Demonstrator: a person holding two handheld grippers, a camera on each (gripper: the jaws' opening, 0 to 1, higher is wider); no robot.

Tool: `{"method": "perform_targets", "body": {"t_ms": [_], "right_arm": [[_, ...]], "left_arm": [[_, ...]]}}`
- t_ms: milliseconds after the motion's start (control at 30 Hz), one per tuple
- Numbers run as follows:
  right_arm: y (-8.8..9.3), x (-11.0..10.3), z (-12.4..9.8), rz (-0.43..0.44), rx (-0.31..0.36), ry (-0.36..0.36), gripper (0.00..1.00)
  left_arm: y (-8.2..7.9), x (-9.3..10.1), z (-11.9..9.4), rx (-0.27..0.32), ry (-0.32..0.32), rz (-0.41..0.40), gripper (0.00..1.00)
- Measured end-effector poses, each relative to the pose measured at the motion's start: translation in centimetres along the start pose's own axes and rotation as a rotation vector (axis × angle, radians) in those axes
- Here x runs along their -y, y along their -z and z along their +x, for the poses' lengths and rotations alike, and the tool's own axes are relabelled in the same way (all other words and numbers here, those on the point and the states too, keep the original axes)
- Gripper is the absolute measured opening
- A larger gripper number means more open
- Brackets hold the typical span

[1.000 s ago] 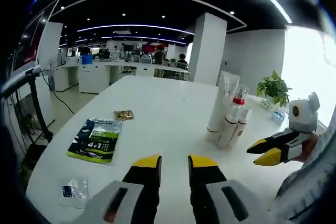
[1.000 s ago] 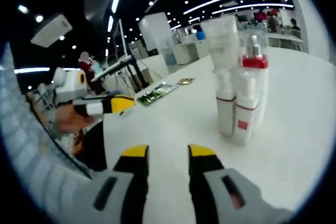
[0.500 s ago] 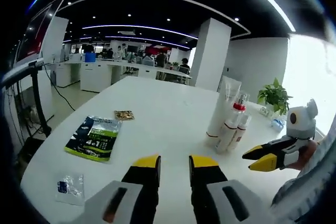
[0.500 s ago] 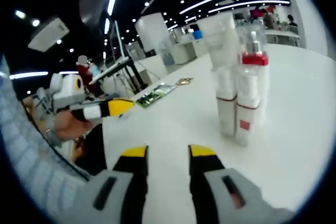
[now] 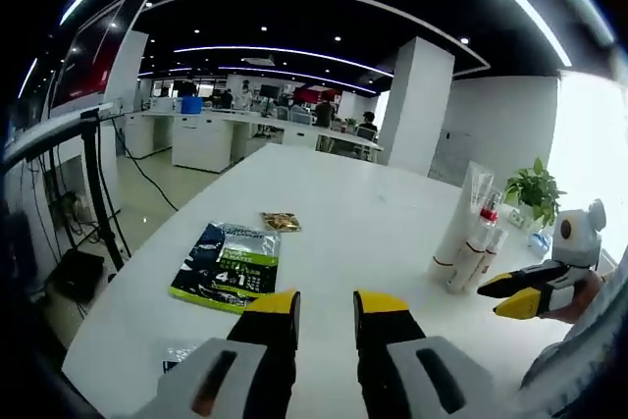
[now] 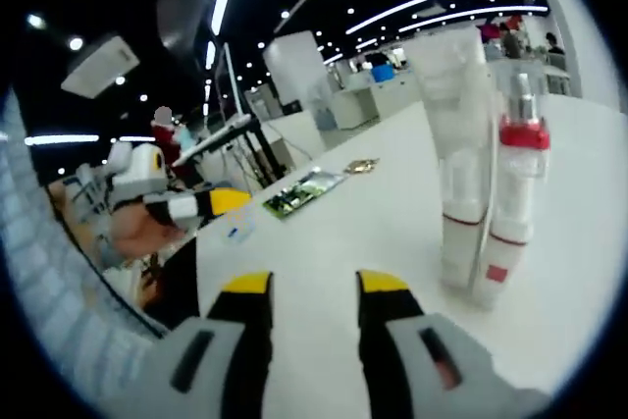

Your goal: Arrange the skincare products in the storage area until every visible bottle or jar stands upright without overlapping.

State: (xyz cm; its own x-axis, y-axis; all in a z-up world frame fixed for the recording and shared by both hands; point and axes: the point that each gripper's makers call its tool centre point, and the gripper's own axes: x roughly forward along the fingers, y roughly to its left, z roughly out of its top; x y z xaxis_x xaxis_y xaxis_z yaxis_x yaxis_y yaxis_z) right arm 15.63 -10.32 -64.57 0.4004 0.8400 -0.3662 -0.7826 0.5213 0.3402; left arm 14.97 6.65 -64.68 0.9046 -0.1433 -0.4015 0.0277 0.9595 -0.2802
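A long white worktop (image 5: pixel 324 193) with rounded ends ran away from both cameras through a large open-plan office with a dark ceiling, curved strip lights and small downlights. A broad white square pillar (image 5: pixel 414 105) rose beyond the worktop's far end, and white desks with people at them stood in the background. A potted green plant (image 5: pixel 535 193) sat near the bright window side.

The skincare products stood upright in a tight cluster on the worktop: a tall white tube (image 5: pixel 457 228) (image 6: pixel 453 144) set cap-down, and just beside it a clear-capped spray bottle with a red collar (image 5: pixel 478 242) (image 6: pixel 512 193). Whether a third bottle stood behind them could not be told.

Well apart from them lay a flat green and black packet (image 5: pixel 228 267) (image 6: pixel 306 191), with a small gold sachet (image 5: pixel 282 222) beyond it and a small clear packet (image 5: pixel 179 354) near the worktop's near edge.

The left tool (image 5: pixel 326 309) (image 6: pixel 221 203) hung over the near edge, its yellow-tipped jaws a little apart and holding nothing. The right tool (image 6: pixel 316 287) (image 5: pixel 512 296) likewise had a small gap between its jaws and gripped nothing, near the products but not touching them.
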Motion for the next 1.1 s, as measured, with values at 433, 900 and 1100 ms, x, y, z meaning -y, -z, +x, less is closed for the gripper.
{"method": "perform_targets", "body": {"t_ms": [433, 900, 1100], "right_arm": [[-4.3, -3.4, 9.1, -0.017, 0.033, -0.031, 0.33], [-4.3, -2.5, 16.2, 0.046, -0.080, 0.042, 0.32], [-2.9, -2.0, 19.5, 0.059, -0.168, 0.076, 0.32]], "left_arm": [[-1.3, -9.4, 0.3, -0.026, -0.082, -0.056, 0.25], [-1.3, -12.8, 4.5, -0.115, -0.002, -0.153, 0.28], [-0.9, -13.7, 6.3, -0.193, -0.003, -0.057, 0.28]]}}
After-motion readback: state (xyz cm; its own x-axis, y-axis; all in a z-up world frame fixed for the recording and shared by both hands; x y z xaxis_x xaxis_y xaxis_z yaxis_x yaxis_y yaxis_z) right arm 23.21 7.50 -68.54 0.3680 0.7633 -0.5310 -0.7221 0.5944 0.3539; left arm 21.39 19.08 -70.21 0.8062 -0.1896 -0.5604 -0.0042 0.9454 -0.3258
